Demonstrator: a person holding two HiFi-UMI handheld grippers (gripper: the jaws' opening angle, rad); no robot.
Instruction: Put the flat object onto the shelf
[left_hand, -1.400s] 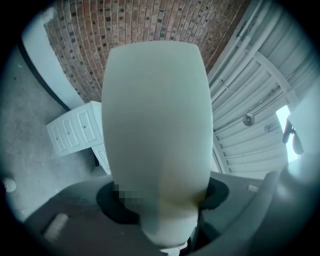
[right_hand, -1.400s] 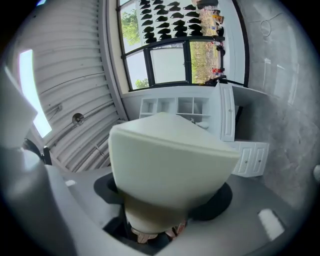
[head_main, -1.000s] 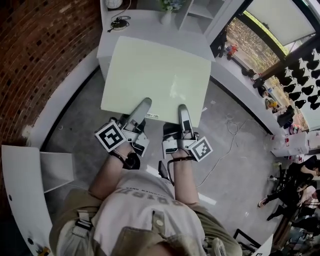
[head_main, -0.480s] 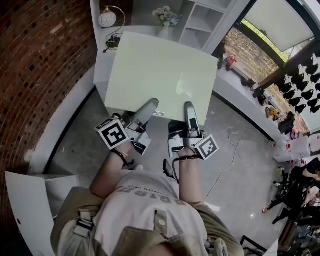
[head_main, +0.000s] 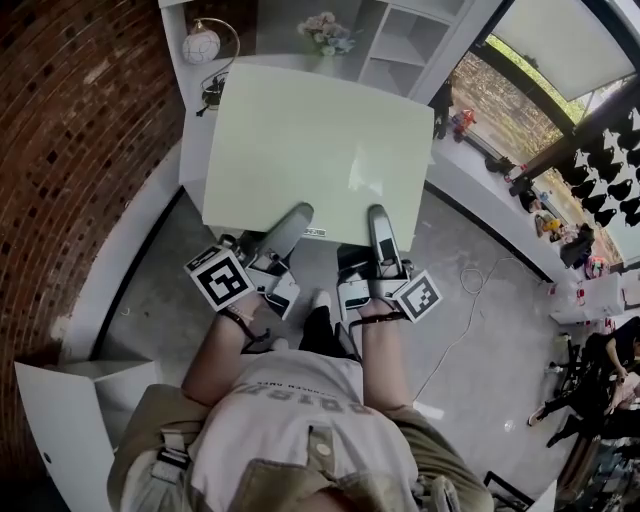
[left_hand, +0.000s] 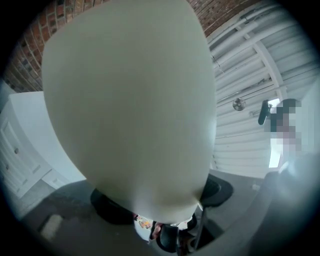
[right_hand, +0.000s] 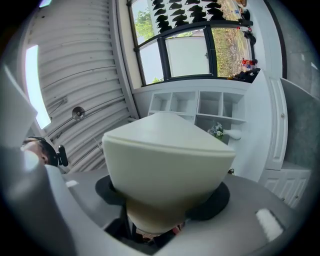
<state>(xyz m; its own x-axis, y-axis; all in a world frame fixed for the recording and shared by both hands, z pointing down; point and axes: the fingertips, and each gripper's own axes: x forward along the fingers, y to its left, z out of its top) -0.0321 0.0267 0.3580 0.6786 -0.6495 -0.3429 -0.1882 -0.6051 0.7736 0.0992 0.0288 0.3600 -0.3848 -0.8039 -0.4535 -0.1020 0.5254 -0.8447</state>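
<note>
1. person (head_main: 290, 420), bottom middle of the head view. Both forearms reach up-frame, with one gripper in each hand. A shoe (head_main: 320, 300) shows on the grey floor (head_main: 470, 340) between them.

2. left gripper (head_main: 288, 222), just left of centre. It is clamped over the near edge of the board (head_main: 320, 140), with its top finger lying on the upper face. Its jaws have just been opening a little with the board between them, so this looks the looser of the two holds.

3. right gripper (head_main: 380, 228), just right of centre. It is clenched on the same near edge, close beside the left one.

4. board: pale green, flat and broad. It fills the centre of the head view and is carried in the air by its near edge alone. Its far edge reaches over the white table (head_main: 192, 135). It is not yet on the shelf (head_main: 400, 45).

5. table: seen as a strip along the board's left side, with a black cable (head_main: 212, 92) at upper left.

6. round lamp (head_main: 200, 45) at upper left and flower vase (head_main: 328, 32) at upper middle. Both stand just beyond the board's far edge.

7. shelf: open white cubbies at upper right, the farthest item.

Hazards, as judged:
- Both holds sit close together on one edge, so the board's weight levers against them. It may sag, swivel or slide out, most likely on the left side.
- The board hides whatever lies under its far half. Pushed forward blind, its leading edge may knock the vase or the lamp.
- If one hand moves ahead of the other, the board will twist and the grip may work loose.
- The board looks wider than a single cubby, so it could jam or strike a divider.
</note>
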